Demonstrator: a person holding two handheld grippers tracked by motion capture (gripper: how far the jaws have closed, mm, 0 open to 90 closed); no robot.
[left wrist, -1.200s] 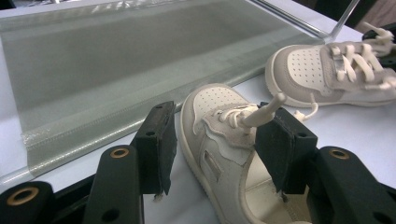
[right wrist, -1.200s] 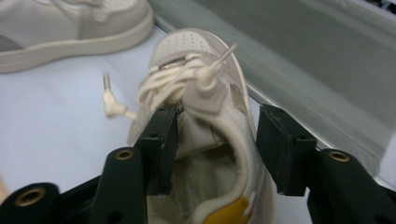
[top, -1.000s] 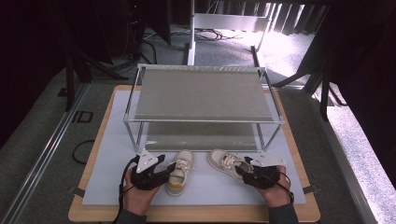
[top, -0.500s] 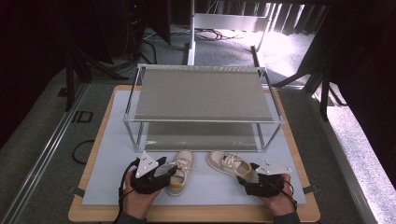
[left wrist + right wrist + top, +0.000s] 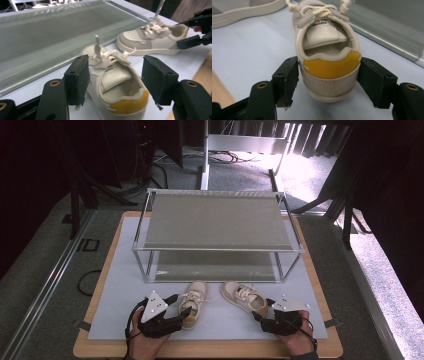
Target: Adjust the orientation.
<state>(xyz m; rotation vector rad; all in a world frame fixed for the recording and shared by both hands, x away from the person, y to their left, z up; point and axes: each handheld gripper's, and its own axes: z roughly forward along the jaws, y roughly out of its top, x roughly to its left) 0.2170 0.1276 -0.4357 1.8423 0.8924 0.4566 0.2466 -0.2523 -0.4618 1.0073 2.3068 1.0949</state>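
Observation:
Two small cream shoes with yellow heel patches lie on the white mat in front of the shelf. The heel of the left shoe (image 5: 193, 299) (image 5: 112, 75) sits between the jaws of my left gripper (image 5: 181, 307) (image 5: 115, 85). Those jaws have just been opening, and a gap shows beside the pads. My right gripper (image 5: 261, 311) (image 5: 328, 85) has just been closing on the right shoe (image 5: 242, 296) (image 5: 329, 67) (image 5: 147, 40). Its pads lie against both sides of the heel.
A two-tier metal shelf (image 5: 217, 220) (image 5: 45, 32) stands just beyond the shoes, its lower tier close to their toes. The white mat (image 5: 125, 270) lies on a wooden board (image 5: 210, 351), with grey floor around it. The left shoe's sole (image 5: 242, 12) shows at the top left of the right gripper view.
Both grippers have drawn back slightly toward the front edge, to the shoes' heels. The shoes have stayed where they were.

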